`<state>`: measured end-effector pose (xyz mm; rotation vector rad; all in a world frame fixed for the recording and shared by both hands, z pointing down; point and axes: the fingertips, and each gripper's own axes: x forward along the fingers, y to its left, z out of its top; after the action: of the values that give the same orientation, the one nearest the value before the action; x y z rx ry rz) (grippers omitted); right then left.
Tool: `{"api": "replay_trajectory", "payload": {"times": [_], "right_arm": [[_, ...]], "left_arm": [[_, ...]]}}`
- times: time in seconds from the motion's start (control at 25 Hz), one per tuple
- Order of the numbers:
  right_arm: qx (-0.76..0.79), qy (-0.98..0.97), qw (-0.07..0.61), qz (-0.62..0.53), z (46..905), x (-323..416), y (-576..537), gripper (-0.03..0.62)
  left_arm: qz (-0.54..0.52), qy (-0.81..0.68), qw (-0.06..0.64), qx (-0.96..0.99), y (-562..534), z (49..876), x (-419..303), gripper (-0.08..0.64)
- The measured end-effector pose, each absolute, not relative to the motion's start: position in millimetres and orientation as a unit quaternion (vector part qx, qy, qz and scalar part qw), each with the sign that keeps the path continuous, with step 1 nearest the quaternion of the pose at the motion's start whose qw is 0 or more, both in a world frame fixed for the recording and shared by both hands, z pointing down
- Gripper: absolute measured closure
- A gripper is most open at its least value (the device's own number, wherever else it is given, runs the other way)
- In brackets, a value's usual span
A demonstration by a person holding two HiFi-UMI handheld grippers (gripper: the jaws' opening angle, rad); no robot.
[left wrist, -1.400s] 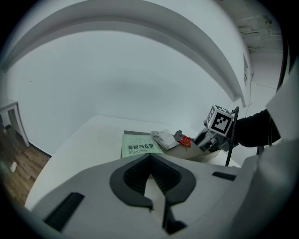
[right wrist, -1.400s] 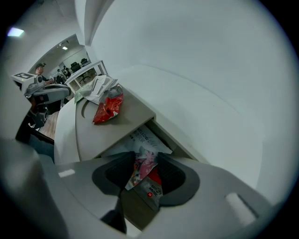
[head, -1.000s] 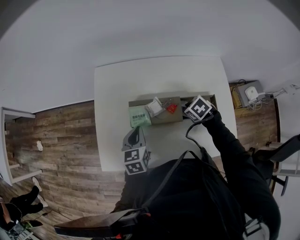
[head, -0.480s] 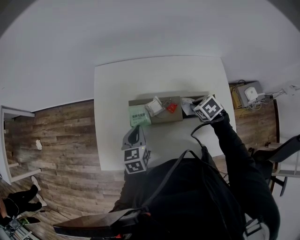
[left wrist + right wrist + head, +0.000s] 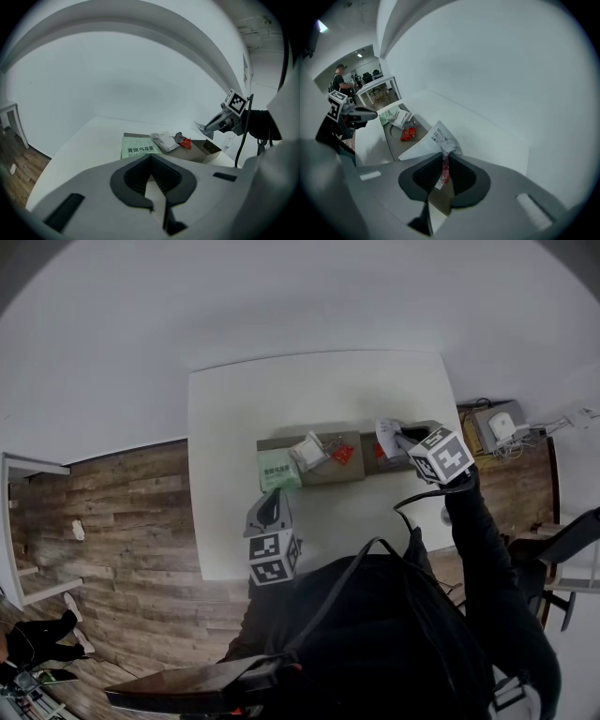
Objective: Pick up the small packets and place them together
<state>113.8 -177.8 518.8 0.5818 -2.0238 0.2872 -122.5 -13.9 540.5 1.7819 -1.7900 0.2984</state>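
Right hand-held gripper [image 5: 442,161], its jaws just closing, pinches the white paper packet [image 5: 433,142] by its crumpled edge — probably light, floppy, easily torn.

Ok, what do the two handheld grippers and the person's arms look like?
The left gripper and right gripper are light grey plastic with dark ribbed pads. Each carries a white cube with black square markers. A black cable runs from the right one, whose arm wears a black sleeve.
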Motion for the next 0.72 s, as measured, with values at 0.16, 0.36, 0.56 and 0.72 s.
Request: {"api": "replay_trajectory", "payload": {"times": [0.16, 0.36, 0.56, 0.72], "right_arm": [[0.231, -0.857, 0.453, 0.085, 488.1, 84.5, -173.3, 0.548], [0.201, -0.882, 0.423, 0.048, 474.4, 41.0, -151.9, 0.548], [0.158, -0.889, 0.428, 0.043, 488.4, 10.8, -125.3, 0.548], [0.132, -0.886, 0.442, 0.044, 507.0, -2.8, -107.5, 0.548]], "left_arm": [[0.114, -0.672, 0.294, 0.670, -14.7, 539.7, -122.4, 0.561], [0.111, -0.678, 0.292, 0.666, -13.4, 537.2, -127.8, 0.561], [0.113, -0.676, 0.295, 0.666, -13.1, 538.1, -126.5, 0.561], [0.113, -0.676, 0.296, 0.666, -12.5, 539.0, -126.5, 0.561]]}}
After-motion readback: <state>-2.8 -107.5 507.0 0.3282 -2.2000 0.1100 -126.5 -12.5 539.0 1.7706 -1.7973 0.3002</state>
